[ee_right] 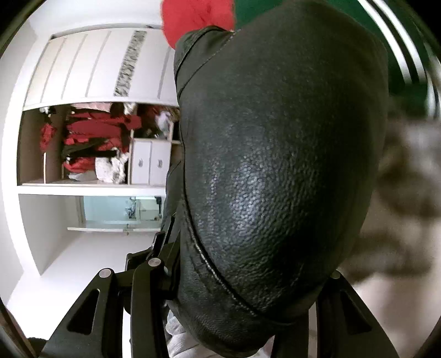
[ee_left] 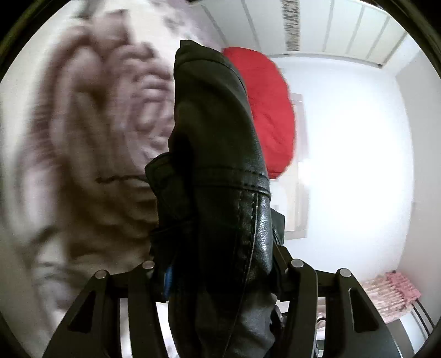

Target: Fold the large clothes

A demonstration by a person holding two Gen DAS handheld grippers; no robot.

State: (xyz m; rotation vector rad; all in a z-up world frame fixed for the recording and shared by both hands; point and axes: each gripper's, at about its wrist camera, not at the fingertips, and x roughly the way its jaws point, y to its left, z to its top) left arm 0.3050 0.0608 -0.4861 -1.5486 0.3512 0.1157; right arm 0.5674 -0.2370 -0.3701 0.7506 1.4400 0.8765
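Observation:
A black leather jacket (ee_left: 220,170) fills the middle of the left wrist view, rising from between the fingers. My left gripper (ee_left: 217,264) is shut on a stitched edge of it. In the right wrist view the same jacket (ee_right: 275,179) bulges close to the lens and hides most of the fingers. My right gripper (ee_right: 242,275) is shut on another part of it. Both cameras are tilted, and the jacket is held up in the air. The fingertips of both grippers are hidden by leather.
A red garment (ee_left: 270,110) hangs behind the jacket, also at the top in the right wrist view (ee_right: 193,19). A patterned brown and white bedcover (ee_left: 82,137) lies to the left. A white wardrobe with open shelves of clothes (ee_right: 91,146) stands behind.

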